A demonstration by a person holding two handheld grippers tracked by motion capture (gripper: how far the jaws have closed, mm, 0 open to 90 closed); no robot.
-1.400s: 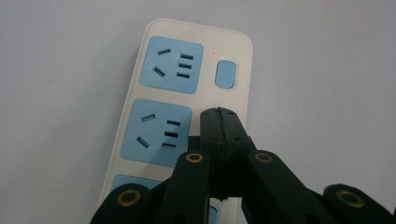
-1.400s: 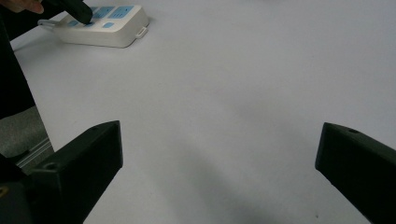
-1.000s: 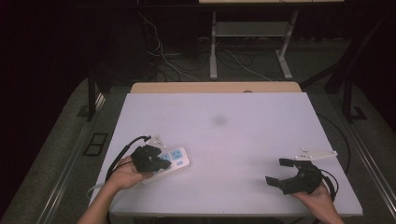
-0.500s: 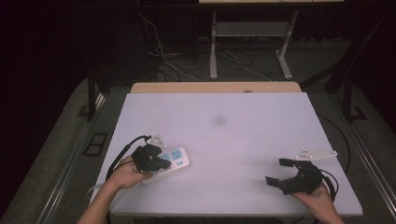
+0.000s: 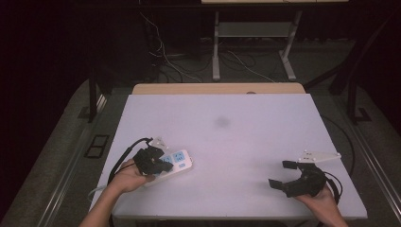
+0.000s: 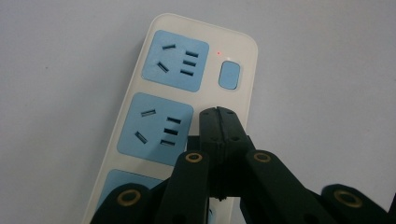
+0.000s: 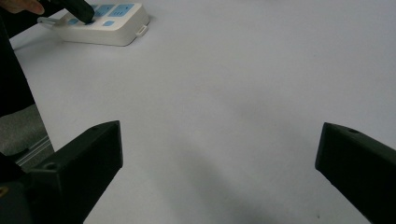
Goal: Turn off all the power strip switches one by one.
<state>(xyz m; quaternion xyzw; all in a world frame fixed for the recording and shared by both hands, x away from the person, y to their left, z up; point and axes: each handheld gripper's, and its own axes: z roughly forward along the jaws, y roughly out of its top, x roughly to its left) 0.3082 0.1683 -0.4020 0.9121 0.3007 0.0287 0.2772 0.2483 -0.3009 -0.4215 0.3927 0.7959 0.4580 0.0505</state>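
A white power strip (image 5: 178,162) with blue sockets lies near the table's front left; it also shows in the left gripper view (image 6: 154,126) and far off in the right gripper view (image 7: 105,28). A small red light (image 6: 218,52) glows beside its top blue switch (image 6: 229,74). My left gripper (image 5: 166,166) is shut, jaws pressed together, with the tips (image 6: 218,112) down on the strip's face right of the middle socket; what lies under them is hidden. My right gripper (image 5: 280,174) rests at the front right, open with nothing between its jaws (image 7: 219,135).
The white table (image 5: 227,127) has a faint dark smudge (image 5: 221,122) near its middle. Beyond the far edge a wooden board (image 5: 217,88), cables on the floor (image 5: 165,61) and a metal stand (image 5: 253,33) sit in the dark. The strip's cord (image 5: 123,158) loops off the left edge.
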